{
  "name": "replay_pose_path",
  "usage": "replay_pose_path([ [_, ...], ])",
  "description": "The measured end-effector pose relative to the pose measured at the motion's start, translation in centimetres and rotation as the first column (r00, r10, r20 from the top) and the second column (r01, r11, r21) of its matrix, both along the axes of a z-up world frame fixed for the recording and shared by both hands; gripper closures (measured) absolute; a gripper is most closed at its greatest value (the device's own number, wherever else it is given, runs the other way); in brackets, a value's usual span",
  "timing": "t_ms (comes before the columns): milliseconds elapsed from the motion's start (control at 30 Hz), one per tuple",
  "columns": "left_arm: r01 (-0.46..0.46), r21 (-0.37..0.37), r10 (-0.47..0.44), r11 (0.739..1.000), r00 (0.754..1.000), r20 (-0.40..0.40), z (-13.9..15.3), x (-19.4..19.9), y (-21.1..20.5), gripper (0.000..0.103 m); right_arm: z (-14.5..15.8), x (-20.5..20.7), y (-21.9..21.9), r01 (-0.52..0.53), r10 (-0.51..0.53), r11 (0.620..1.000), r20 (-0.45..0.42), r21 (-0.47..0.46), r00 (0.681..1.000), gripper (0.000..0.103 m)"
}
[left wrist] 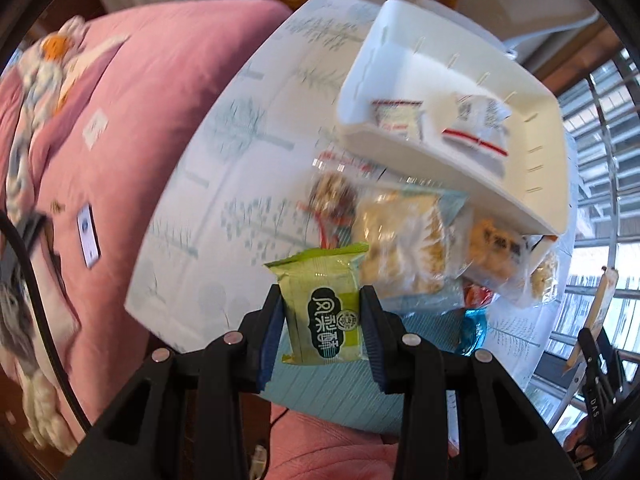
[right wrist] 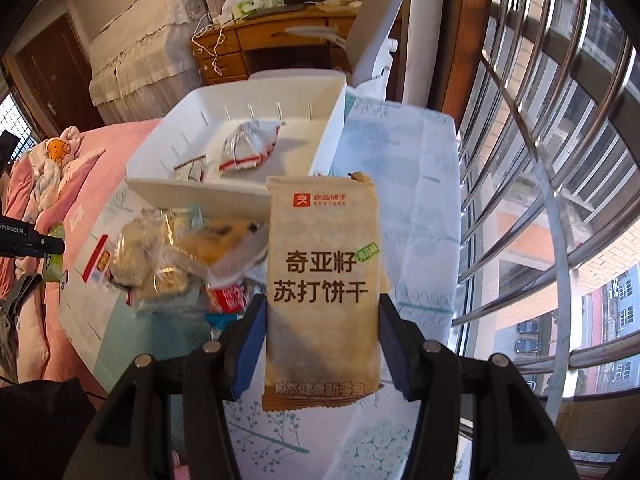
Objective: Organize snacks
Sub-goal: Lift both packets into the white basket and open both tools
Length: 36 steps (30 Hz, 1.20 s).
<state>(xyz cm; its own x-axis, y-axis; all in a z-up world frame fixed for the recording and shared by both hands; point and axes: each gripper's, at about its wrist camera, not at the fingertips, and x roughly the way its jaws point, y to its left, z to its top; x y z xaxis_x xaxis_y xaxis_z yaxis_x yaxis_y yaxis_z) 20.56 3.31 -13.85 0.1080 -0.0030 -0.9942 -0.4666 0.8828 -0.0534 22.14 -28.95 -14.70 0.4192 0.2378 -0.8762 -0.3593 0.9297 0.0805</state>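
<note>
I judge I'm early in the job. The white bin (right wrist: 224, 136) holds only two small red-striped packets (right wrist: 244, 152) so far, lying on its floor. Beside its near wall a loose pile of snacks (right wrist: 180, 256) waits on the table (right wrist: 416, 216): clear-wrapped pastries, something in a red wrapper, a blue one. Most of the sorting is left, as far as I can see.

Both hands are loaded. My left gripper (left wrist: 322, 320) has its jaws clamped on a green packet (left wrist: 324, 304), held upright above the table and clear of the pile. My right gripper (right wrist: 322, 336) has its jaws clamped on a tan cracker pack (right wrist: 324, 280), also upright, in front of the bin's near wall and not touching it. Neither is in the bin yet; I take dropping them in as the next step.

The table wears a pale cloth printed with blue-grey trees. It stands against a bed with a pink cover (left wrist: 104, 128), where a bundled garment with an orange patch (left wrist: 52, 60) and a few small cards lie. On the other side is a barred window (right wrist: 560, 160), with buildings outside. Beyond the bin I see a wooden desk (right wrist: 256, 48), a white chair (right wrist: 384, 24) and something under a lace-edged sheet (right wrist: 136, 56).
</note>
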Motion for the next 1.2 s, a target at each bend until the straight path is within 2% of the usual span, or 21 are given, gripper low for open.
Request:
replay_pose_path([
  [233,0.119,0.000,-0.119,0.993,0.993,0.007,2.0,4.4,1.9,0.067,2.7,2.4,2.4,0.045,-0.046,0.998,0.030,0.036,0.999,0.049],
  [400,0.191,0.005,-0.191,0.982,0.982,0.015,2.8,7.9,3.3,0.067,3.4,4.5,4.4,0.089,-0.091,0.994,0.025,0.068,0.996,0.049],
  [600,0.247,0.012,-0.247,0.969,0.969,0.016,2.9,11.9,4.6,0.067,3.4,7.3,6.9,0.133,-0.135,0.988,0.020,0.080,0.991,0.049],
  [767,0.280,-0.011,-0.280,0.960,0.960,0.018,2.2,15.2,5.5,0.067,2.7,9.4,8.7,0.157,-0.158,0.984,0.013,0.080,0.987,0.049],
  [900,0.309,-0.039,-0.309,0.950,0.951,0.007,1.3,17.1,5.5,0.067,2.2,10.8,9.9,0.184,-0.185,0.980,0.004,0.080,0.983,0.049],
  [1100,0.347,-0.065,-0.346,0.936,0.938,0.035,1.0,18.8,4.6,0.066,1.8,11.9,10.8,0.215,-0.215,0.973,-0.002,0.084,0.977,0.048],
  [1200,0.358,-0.087,-0.355,0.930,0.934,0.048,0.9,19.0,4.2,0.051,1.6,12.2,10.7,0.251,-0.250,0.964,-0.013,0.092,0.968,0.047],
])
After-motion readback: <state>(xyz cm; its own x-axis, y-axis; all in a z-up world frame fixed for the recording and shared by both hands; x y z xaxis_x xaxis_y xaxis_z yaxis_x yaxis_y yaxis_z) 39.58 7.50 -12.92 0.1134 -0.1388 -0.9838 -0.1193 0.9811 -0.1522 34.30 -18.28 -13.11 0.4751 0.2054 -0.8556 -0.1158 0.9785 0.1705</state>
